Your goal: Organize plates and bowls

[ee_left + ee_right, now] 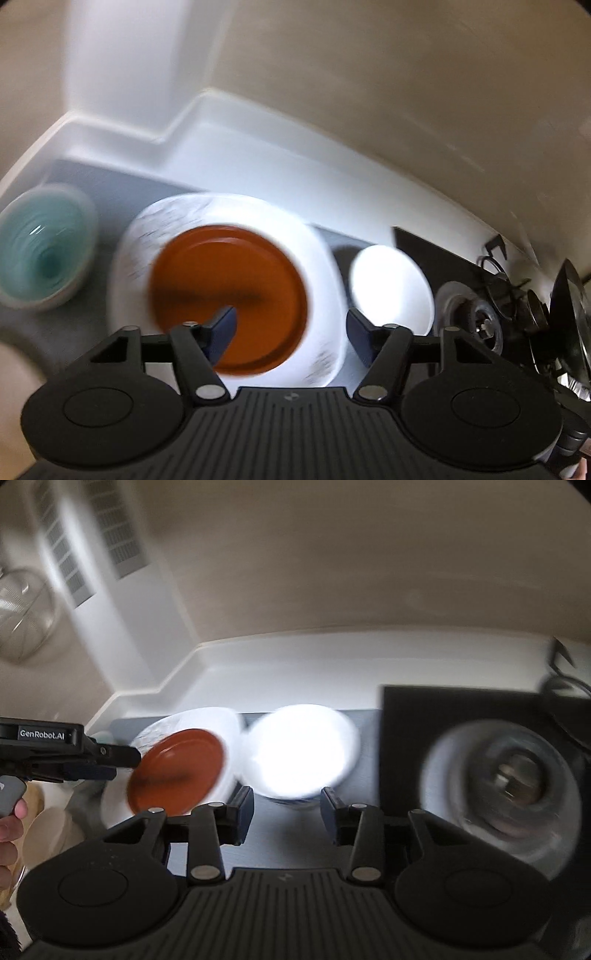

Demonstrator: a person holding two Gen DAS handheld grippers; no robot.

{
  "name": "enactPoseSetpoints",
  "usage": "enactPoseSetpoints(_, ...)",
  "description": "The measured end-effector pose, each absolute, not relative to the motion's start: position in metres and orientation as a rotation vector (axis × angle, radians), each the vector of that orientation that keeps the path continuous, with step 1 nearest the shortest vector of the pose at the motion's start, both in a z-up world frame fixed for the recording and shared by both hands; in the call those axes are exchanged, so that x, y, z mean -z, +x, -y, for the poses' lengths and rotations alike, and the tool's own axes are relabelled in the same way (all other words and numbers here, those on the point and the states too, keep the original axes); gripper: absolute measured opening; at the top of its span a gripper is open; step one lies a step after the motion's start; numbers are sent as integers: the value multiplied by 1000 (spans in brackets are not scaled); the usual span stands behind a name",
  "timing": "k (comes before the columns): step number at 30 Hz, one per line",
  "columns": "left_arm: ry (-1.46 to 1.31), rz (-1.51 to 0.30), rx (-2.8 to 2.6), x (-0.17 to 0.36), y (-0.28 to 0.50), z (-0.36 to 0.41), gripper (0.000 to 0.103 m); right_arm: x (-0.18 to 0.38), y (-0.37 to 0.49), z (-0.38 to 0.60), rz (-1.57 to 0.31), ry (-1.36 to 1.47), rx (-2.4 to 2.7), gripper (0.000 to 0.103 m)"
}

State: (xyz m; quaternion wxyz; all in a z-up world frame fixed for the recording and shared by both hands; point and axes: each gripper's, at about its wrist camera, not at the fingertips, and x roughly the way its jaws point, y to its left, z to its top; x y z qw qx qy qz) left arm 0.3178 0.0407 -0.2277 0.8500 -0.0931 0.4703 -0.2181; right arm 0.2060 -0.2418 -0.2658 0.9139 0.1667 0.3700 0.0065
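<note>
Left tool (291, 328) agape over orange plate (229, 299) — level

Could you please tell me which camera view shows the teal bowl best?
The left wrist view: the teal bowl sits whole, though blurred, at far left. In the right wrist view only a sliver peeks out behind the left tongs.

"GenRobot.AI" in white on the left claw's (122, 757) black body.

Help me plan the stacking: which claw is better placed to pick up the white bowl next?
Probably the right claw: it is open and empty, with the white bowl straight ahead between its fingers. The left claw is over the orange plate, with the bowl off to its right.
</note>
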Motion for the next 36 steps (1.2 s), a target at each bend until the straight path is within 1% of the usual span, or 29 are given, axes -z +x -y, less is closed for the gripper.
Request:
enactPoseSetpoints(1,-194,-996,495,229,320,-31,53,268,203,249,-762,356,2,40)
enactPoseSetpoints(2,-194,-1022,523,231,325,-21,43,270,201,256,-762,375,4,40)
enactPoseSetpoints(3,-198,-1056,530,232,331,-13,38,272,200,264,-760,399,-2,40)
enactPoseSetpoints(7,-312,-1235,493,241,358,8,37,282,214,293,-780,518,-28,40)
enactPoseSetpoints(11,-287,-1319,420,247,375,29,31,289,246,314,-867,604,-60,40)
enactPoseSetpoints(12,-290,-1324,396,247,377,29,28,289,254,316,-879,625,-74,40)
enactPoseSetpoints(16,-315,-1338,384,251,384,36,28,284,277,315,-886,603,-121,40)
enactPoseSetpoints(20,-212,-1331,338,255,389,49,28,293,290,314,-911,650,-111,40)
enactPoseSetpoints(23,-204,-1351,340,260,397,50,28,296,301,310,-933,605,-98,38)
enactPoseSetpoints(27,-182,-1363,378,260,404,54,24,303,310,312,-946,648,-66,36)
enactPoseSetpoints(28,-176,-1362,388,260,406,55,24,305,310,313,-946,655,-61,34)
enactPoseSetpoints(31,-167,-1383,396,265,412,59,22,312,312,312,-970,674,-47,33)
enactPoseSetpoints(36,-67,-1361,384,265,414,69,22,323,315,311,-985,719,-30,33)
